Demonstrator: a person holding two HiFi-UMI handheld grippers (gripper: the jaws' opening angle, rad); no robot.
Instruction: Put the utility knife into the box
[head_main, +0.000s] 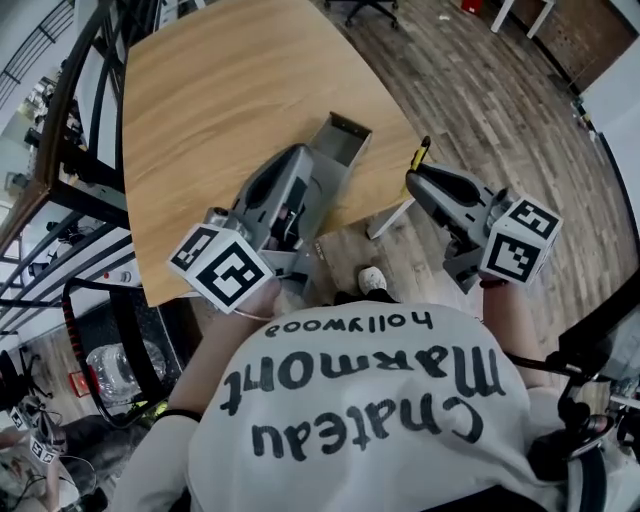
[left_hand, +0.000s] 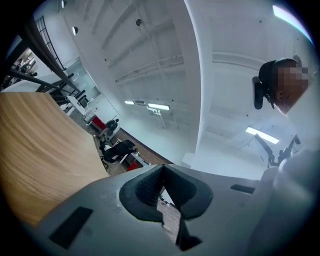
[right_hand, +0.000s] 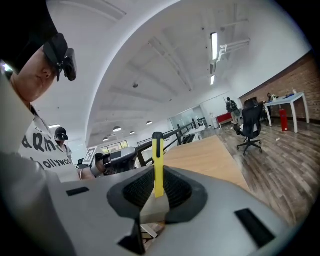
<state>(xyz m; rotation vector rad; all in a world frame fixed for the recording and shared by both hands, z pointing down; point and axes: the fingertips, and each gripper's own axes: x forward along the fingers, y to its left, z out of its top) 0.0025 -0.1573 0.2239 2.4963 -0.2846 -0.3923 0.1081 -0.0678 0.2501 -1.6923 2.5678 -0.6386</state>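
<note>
My right gripper (head_main: 415, 178) is shut on a yellow utility knife (head_main: 421, 154), held off the table's right edge above the floor. In the right gripper view the knife (right_hand: 158, 165) stands upright between the pads, its black tip uppermost. An open grey box (head_main: 342, 152) lies on the wooden table (head_main: 230, 90) near its front right edge. My left gripper (head_main: 300, 158) hovers over the box's left side. In the left gripper view the left gripper (left_hand: 162, 186) points up at the ceiling, jaws together, nothing seen between them.
Black metal racks (head_main: 70, 150) run along the table's left side. A white table leg (head_main: 390, 218) and my shoe (head_main: 372, 280) are below the table edge. An office chair (right_hand: 250, 125) and a white desk (right_hand: 287, 102) stand on the wood floor at right.
</note>
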